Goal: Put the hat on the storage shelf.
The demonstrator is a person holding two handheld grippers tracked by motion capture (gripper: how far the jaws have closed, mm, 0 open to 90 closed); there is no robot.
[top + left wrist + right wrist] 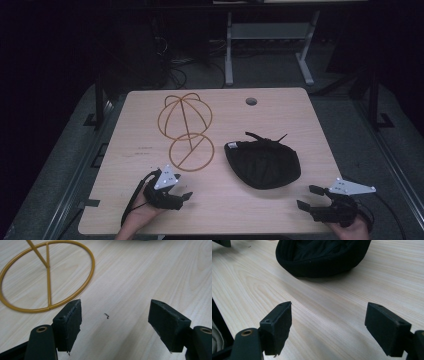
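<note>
Your left gripper (181, 192) hangs with jaws spread and empty, just short of the wire stand's (185, 131) base ring. Your right gripper (310, 197), likewise spread and empty, sits near the black cap (263, 162), apart from it.

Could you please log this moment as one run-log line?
left hand-held gripper: open, empty | right hand-held gripper: open, empty | black cap: upside down on table | gold wire stand: beside cap
</note>
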